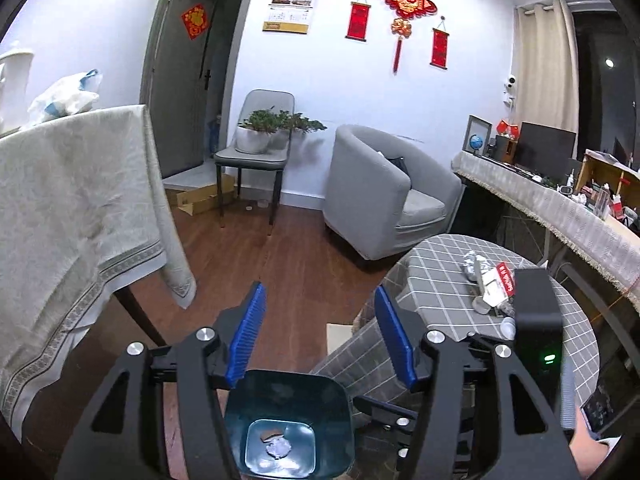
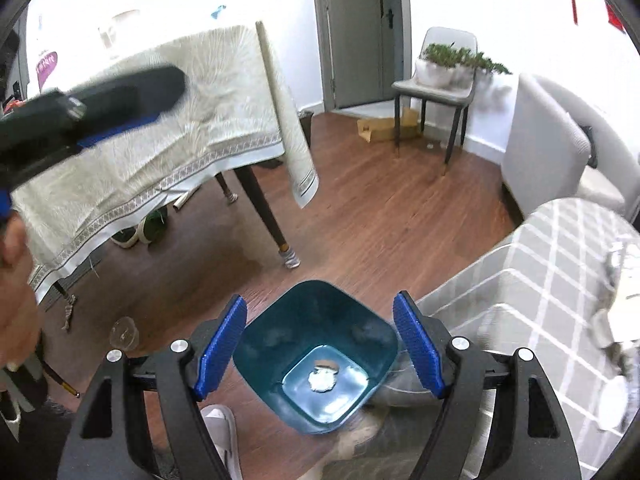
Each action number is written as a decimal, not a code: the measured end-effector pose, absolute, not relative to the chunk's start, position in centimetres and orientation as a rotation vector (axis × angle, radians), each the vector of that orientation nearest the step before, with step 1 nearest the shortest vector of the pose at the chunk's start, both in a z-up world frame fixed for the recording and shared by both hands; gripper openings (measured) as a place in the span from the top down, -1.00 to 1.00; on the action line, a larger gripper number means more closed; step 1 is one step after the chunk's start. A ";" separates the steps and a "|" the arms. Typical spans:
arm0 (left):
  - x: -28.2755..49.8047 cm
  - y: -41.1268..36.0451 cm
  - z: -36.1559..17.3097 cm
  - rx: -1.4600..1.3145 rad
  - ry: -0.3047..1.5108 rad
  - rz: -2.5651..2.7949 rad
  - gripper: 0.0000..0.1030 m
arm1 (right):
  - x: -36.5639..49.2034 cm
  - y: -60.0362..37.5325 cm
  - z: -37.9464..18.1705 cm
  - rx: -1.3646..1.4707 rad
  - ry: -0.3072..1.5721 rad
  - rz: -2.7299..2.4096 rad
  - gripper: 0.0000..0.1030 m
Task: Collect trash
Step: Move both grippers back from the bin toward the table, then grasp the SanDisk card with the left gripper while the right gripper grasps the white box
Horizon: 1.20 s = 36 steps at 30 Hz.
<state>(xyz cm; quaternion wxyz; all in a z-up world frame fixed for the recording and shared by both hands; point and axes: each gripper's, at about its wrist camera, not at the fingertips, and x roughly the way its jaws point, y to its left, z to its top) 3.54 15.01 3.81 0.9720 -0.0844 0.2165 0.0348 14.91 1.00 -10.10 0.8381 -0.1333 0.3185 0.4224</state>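
Observation:
A dark teal trash bin [image 2: 316, 356] stands on the wood floor beside the round table; it also shows in the left wrist view [image 1: 288, 428]. A crumpled white scrap [image 2: 322, 379] lies on its bottom, also seen in the left wrist view [image 1: 278, 448]. My right gripper [image 2: 320, 344] is open and empty, directly above the bin. My left gripper [image 1: 318, 332] is open and empty, above and slightly behind the bin. Crumpled foil and wrappers [image 1: 486, 280] lie on the round table with the grey checked cloth [image 1: 432, 280].
A table with a beige cloth [image 2: 168, 120] stands to the left. A clear cup [image 2: 125, 334] lies on the floor near it. A grey armchair [image 1: 384, 196], a chair with potted plants [image 1: 256, 136] and a cluttered counter [image 1: 560, 200] stand farther back.

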 end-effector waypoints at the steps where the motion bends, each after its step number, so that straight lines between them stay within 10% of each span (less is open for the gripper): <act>1: 3.7 14.7 3.8 -0.167 0.436 0.066 -0.21 | 14.9 0.3 -9.7 -0.282 0.664 0.889 -0.49; 36: 16.1 -0.5 0.5 -0.121 0.537 -0.182 -0.43 | 23.6 -20.8 -4.1 -0.188 0.528 0.557 -0.86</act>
